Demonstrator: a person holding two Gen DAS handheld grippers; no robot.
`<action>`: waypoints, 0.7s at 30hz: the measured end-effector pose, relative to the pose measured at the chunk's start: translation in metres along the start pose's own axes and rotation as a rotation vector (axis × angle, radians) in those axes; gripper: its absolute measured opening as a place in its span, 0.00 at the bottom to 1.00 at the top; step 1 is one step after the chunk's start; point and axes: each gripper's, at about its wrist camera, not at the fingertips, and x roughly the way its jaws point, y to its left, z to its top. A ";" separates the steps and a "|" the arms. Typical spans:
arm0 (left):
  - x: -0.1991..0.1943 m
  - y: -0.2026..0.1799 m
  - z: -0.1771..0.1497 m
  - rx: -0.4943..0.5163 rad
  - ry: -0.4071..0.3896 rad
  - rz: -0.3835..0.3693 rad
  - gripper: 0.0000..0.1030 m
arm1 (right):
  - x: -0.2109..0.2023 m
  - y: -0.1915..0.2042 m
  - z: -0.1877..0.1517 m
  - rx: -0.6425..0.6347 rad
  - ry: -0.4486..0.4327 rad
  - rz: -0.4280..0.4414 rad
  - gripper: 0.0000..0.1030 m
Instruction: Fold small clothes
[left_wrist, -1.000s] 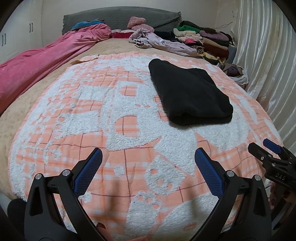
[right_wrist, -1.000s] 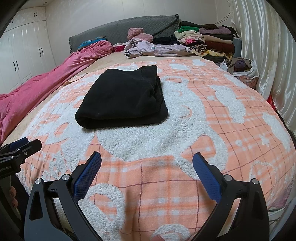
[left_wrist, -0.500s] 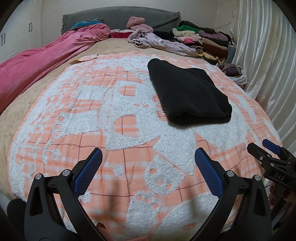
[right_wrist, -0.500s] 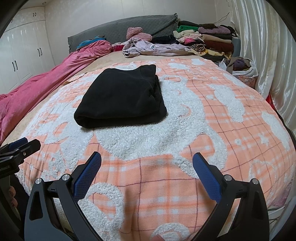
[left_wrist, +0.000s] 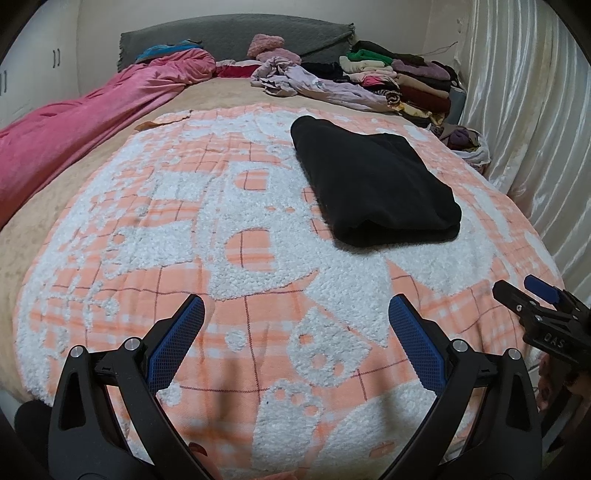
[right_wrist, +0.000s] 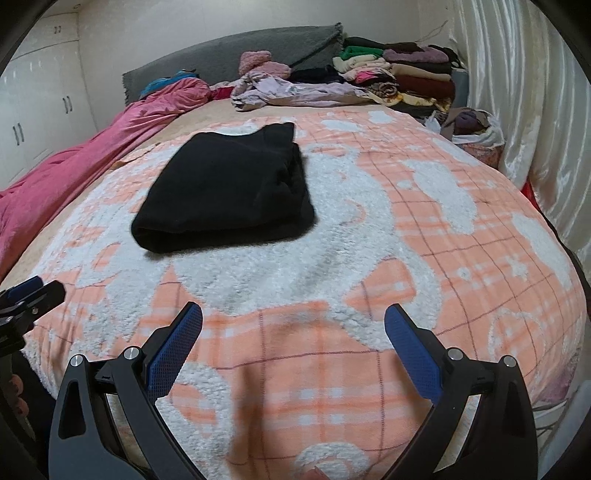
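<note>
A black garment lies folded into a thick rectangle on the orange-and-white plaid blanket. In the right wrist view the same black garment sits left of centre on the blanket. My left gripper is open over the blanket's near edge, well short of the garment, nothing between its blue pads. My right gripper is open too, empty, near the front edge. Each gripper shows at the side of the other's view: the right gripper at the right edge, the left gripper at the left edge.
A pink quilt runs along the bed's left side. Stacked folded clothes and a loose lilac garment lie at the head, by a grey headboard. A bag of clothes and pale curtains stand at the right.
Both views have shifted slightly, so the black garment sits a little higher and further left in the right wrist view. Both grippers stay open and empty. The garment has not moved.
</note>
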 end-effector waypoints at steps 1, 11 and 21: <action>0.002 0.002 0.000 -0.003 0.006 -0.012 0.91 | 0.001 -0.001 0.000 0.007 0.002 -0.012 0.96; 0.025 0.079 0.009 -0.113 0.065 0.073 0.91 | -0.039 -0.152 -0.043 0.327 -0.015 -0.431 0.96; 0.039 0.282 0.056 -0.345 0.064 0.459 0.91 | -0.161 -0.395 -0.176 0.893 0.034 -1.004 0.96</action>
